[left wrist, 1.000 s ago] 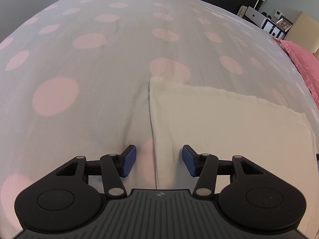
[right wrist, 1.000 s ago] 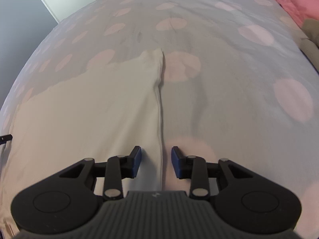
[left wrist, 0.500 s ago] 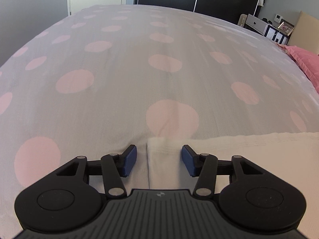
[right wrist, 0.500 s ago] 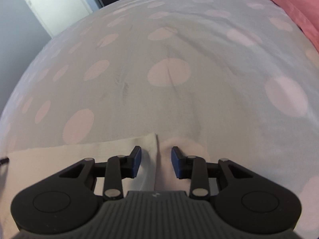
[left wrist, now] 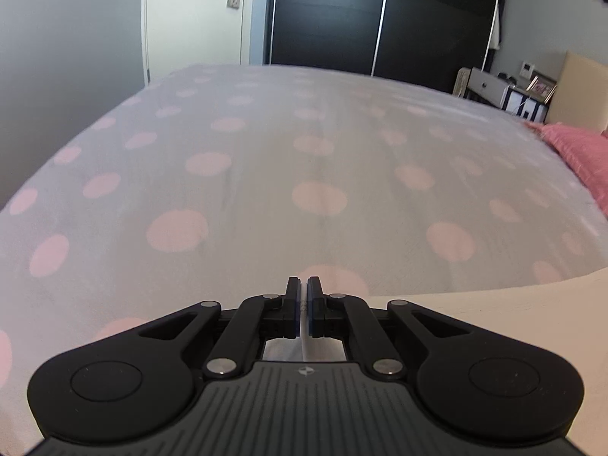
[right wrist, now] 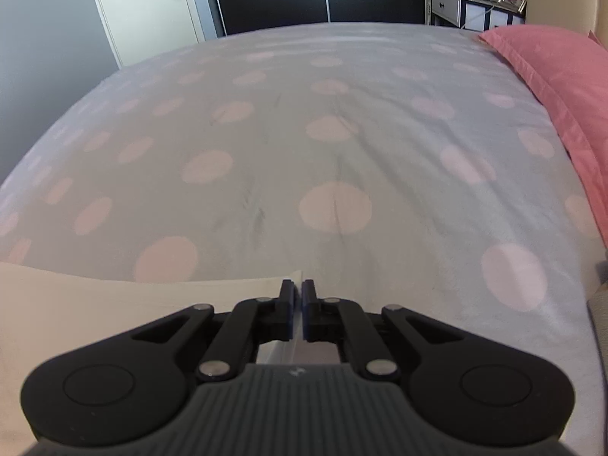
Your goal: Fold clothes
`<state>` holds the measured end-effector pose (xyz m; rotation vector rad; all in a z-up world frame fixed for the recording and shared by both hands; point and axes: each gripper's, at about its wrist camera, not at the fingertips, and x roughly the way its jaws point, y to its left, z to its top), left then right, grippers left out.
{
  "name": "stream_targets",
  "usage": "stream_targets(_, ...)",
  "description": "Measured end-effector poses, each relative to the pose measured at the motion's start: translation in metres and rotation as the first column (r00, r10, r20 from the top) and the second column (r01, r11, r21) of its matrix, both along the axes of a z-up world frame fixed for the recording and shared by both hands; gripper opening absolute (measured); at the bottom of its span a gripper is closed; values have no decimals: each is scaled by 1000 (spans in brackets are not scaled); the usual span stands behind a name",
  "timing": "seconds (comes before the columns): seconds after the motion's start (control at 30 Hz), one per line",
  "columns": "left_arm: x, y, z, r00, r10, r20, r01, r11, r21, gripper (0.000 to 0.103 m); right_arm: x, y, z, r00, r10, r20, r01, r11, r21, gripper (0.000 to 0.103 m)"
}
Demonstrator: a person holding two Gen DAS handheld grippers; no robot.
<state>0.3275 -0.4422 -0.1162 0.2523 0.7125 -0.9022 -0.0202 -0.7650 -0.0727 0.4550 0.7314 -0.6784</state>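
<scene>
Both grippers, left [left wrist: 303, 296] and right [right wrist: 297, 300], have fingers clamped on the cloth [right wrist: 76, 304] corners above the bed [right wrist: 342, 152].

The bed [left wrist: 266, 174] fills the middle of both views, running from the near edge to the far wall. On it, at the near edge, lies the cloth [left wrist: 494, 304]: it spreads right of the left gripper [left wrist: 303, 304] and left of the right gripper [right wrist: 297, 307], so it lies between the two, a corner in the jaws of each. A pillow [right wrist: 562, 76] lies on the bed's right side. Beyond the bed's far end stand a door [left wrist: 193, 19] at the left and a wardrobe [left wrist: 380, 11] to its right. A side table [right wrist: 475, 7] stands far right, behind the pillow.
</scene>
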Motion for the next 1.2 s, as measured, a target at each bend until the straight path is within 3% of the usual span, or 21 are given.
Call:
stream_targets(0.33,-54,87,97,997,-60,48,65,991,-120,2,-89,65,105,987,52,155,-47,998,-34,4)
stream_targets(0.6,-126,169,152,987,-138,87,146,986,-83,2,-185,152,157,975,101,195,-97,995,-30,4)
stream_targets(0.77,-171,222,166,978,-189,91,194,980,-50,1,-242,208,161,972,129,196,-129,992,-10,4)
stream_targets(0.97,-224,277,153,965,-253,69,252,967,32,1,-303,266,139,971,126,203,-138,989,46,4)
stream_targets(1.1,-252,307,141,952,-304,30,300,949,100,1,-339,298,120,979,108,174,-125,988,92,3)
stream_targets(1.2,-268,326,126,944,-330,-13,326,926,188,1,-367,311,104,996,20,86,-32,990,137,0)
